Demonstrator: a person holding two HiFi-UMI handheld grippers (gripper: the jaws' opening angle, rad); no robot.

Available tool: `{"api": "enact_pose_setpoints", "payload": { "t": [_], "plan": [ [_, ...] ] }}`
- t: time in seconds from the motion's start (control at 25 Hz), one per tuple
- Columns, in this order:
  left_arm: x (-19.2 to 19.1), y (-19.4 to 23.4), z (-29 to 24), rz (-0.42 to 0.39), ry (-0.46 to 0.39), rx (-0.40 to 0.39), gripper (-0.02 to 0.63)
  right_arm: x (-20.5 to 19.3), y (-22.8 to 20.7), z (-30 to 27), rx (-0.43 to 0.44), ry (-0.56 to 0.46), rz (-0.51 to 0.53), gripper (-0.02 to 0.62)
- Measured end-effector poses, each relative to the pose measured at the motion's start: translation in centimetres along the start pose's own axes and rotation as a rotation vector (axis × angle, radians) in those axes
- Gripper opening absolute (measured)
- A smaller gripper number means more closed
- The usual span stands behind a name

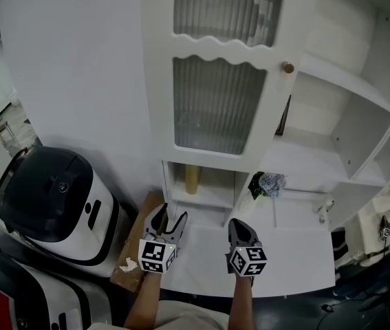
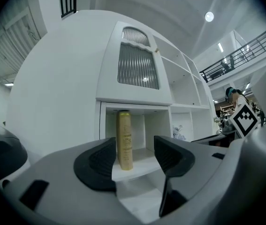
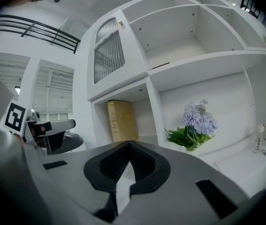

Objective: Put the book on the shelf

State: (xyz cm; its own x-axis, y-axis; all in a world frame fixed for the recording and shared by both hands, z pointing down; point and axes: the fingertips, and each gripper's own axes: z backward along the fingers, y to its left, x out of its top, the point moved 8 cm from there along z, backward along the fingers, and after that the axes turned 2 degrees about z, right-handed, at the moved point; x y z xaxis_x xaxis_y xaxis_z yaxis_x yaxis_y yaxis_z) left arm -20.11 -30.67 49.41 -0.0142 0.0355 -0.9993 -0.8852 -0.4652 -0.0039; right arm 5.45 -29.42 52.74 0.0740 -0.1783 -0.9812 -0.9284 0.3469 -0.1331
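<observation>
Book point(image 1: 192, 179): stood upright in the small lower-left compartment of the white shelf unit point(image 1: 305, 163), apart from both grippers. Left gripper point(image 1: 172, 215): hovered just before that compartment, jaws apart, gripping nothing. Right gripper point(image 1: 238, 225): hovered beside it, jaws pressed together, empty.

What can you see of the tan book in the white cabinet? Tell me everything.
The book is tan to gold, with faint dark print on its narrow spine and a broader, mostly plain cover. It stands upright and closed, alone in the small open compartment under the ribbed-glass door, resting on that compartment's white floor. Nothing else visibly touches it.
</observation>
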Motion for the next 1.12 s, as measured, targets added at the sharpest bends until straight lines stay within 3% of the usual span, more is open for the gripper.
{"api": "enact_pose_setpoints", "payload": {
  "t": [0.36,0.88,1.12],
  "plan": [
    [-1.7,1.2,1.6,0.035,-0.012,0.046,0.219,-0.9,0.6,0.5,0.003,0.032,0.022,0.023],
    [-2.6,0.3,1.5,0.046,-0.024,0.007,0.027,-1.4,0.5,0.9,0.007,0.055,0.040,0.023],
    [-4.2,0.3,1.6,0.040,0.023,-0.002,0.017,-2.7,1.1,0.9,0.013,0.078,0.024,0.023]
  ]
}}
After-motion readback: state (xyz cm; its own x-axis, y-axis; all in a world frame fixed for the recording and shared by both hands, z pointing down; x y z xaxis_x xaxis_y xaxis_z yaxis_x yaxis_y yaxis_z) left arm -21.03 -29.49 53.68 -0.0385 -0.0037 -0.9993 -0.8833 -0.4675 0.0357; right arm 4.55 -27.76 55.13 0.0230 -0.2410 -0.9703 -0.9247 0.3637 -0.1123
